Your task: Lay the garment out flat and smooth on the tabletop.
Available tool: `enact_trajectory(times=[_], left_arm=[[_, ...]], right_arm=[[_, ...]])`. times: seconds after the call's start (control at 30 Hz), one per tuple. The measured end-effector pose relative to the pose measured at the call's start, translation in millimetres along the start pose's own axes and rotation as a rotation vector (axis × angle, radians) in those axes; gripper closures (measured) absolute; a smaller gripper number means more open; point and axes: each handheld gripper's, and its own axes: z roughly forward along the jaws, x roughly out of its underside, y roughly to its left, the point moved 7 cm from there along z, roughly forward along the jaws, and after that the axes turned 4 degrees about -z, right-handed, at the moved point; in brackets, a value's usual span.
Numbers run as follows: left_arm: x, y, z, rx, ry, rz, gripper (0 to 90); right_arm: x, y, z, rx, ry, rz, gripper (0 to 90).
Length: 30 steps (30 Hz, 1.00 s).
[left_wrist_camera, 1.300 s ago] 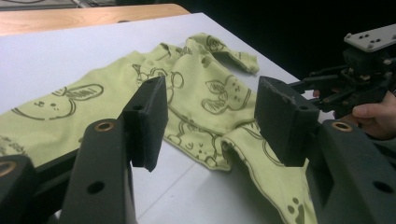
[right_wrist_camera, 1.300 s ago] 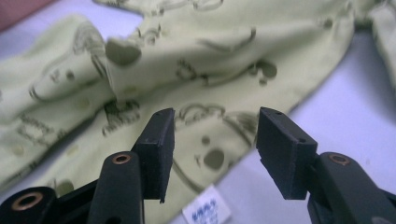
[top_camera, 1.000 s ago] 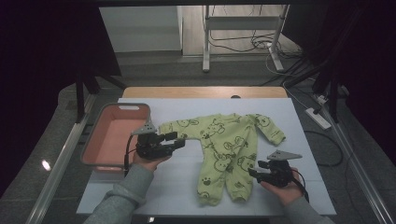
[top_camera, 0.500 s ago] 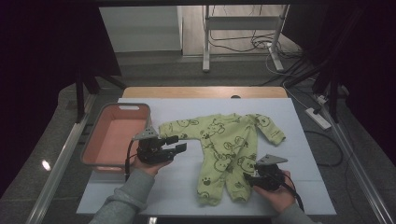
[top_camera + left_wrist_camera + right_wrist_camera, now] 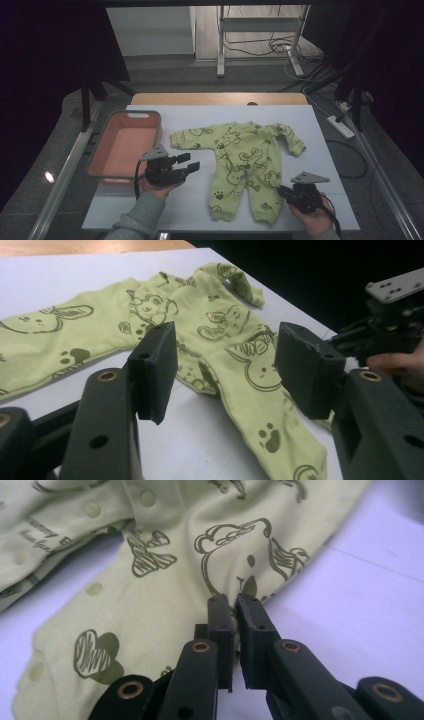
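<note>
Pinching the near leg of the green baby romper (image 5: 245, 165) on the white table (image 5: 330, 130), your right gripper (image 5: 235, 602) has just been closing on fabric, so you are gaining a fold hold, while your left gripper (image 5: 186, 165), spread, is hovering beside it.

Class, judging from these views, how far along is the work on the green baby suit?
Done: the baby suit lies spread flat on the white table. In hand: the right gripper has just closed its jaws on one leg's edge; the left gripper hovers open beside the suit. Left: no fold shows yet, and the pink bin holds nothing.
</note>
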Motion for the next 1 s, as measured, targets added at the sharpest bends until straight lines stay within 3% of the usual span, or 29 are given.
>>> enact_trajectory(times=[0.2,0.47,0.63,0.73,0.8,0.93,1.0], left_arm=[[0.5,-1.0,2.1,0.008,0.007,0.0,41.1],[1.0,3.7,-2.3,-0.002,-0.001,-0.01,40.6],[1.3,3.3,-3.7,-0.005,-0.004,-0.008,40.3],[1.5,2.7,-3.6,-0.007,-0.003,-0.005,40.1],[1.4,2.6,-3.9,-0.008,-0.005,-0.005,40.1],[2.2,2.9,-4.8,-0.011,-0.007,-0.006,40.0],[2.7,3.4,-5.1,-0.012,-0.006,-0.004,40.1]], right_arm=[[11.4,-15.6,-24.6,0.018,-0.029,0.04,85.5],[14.2,-15.7,-16.1,0.011,0.002,0.029,84.3],[5.8,-14.8,-20.7,0.06,-0.032,0.011,70.6],[-9.7,7.3,-18.9,0.005,-0.081,-0.044,60.2],[-21.1,31.7,-11.9,-0.072,-0.105,-0.093,56.1],[-30.9,71.8,8.7,-0.198,-0.098,-0.161,49.1],[-32.8,84.8,18.7,-0.237,-0.091,-0.181,46.7]])
